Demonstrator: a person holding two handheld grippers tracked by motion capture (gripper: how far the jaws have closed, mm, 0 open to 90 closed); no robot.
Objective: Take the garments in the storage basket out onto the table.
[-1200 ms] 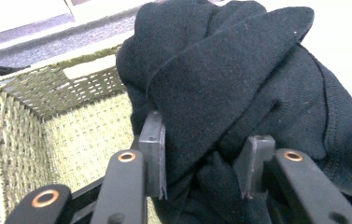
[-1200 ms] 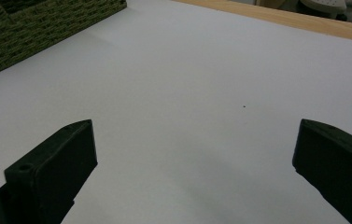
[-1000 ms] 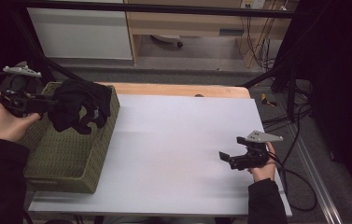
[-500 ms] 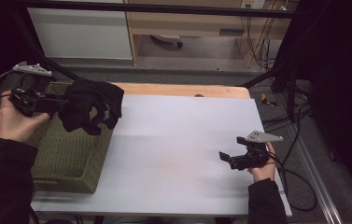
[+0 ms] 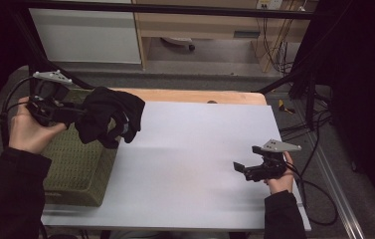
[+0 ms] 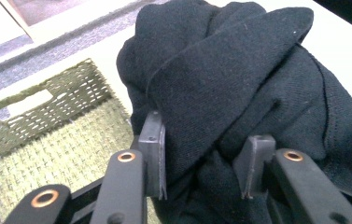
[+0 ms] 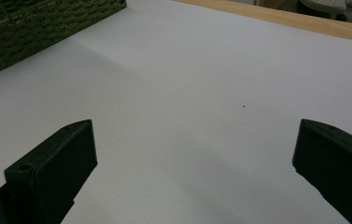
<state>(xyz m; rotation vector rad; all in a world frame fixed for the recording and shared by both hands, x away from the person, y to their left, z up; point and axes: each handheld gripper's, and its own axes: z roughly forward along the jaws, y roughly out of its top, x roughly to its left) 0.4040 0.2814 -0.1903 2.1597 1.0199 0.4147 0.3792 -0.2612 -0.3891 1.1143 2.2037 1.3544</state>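
A bunched black cloth (image 5: pixel 109 116) hangs above the right edge of the green woven basket (image 5: pixel 75 167), partly over the white table. My left gripper (image 5: pixel 78 113) is shut on it; in the left gripper view the cloth (image 6: pixel 239 88) bulges between the two black jaws of that gripper (image 6: pixel 204 158), with the basket (image 6: pixel 47 135) below and to the left. My right gripper (image 5: pixel 240 169) rests low over the table near the right front edge, jaws wide open and nothing between them (image 7: pixel 194 163).
The white table top (image 5: pixel 190 149) stretches between the basket and my right gripper. A wooden strip (image 5: pixel 200 95) runs along its far edge. Cables (image 5: pixel 309 129) trail off the right side. The basket's corner (image 7: pixel 29 28) lies at the upper left in the right gripper view.
My left gripper has lifted the black cloth out of the basket and carried it up and to the right. The right gripper has stayed where it was.
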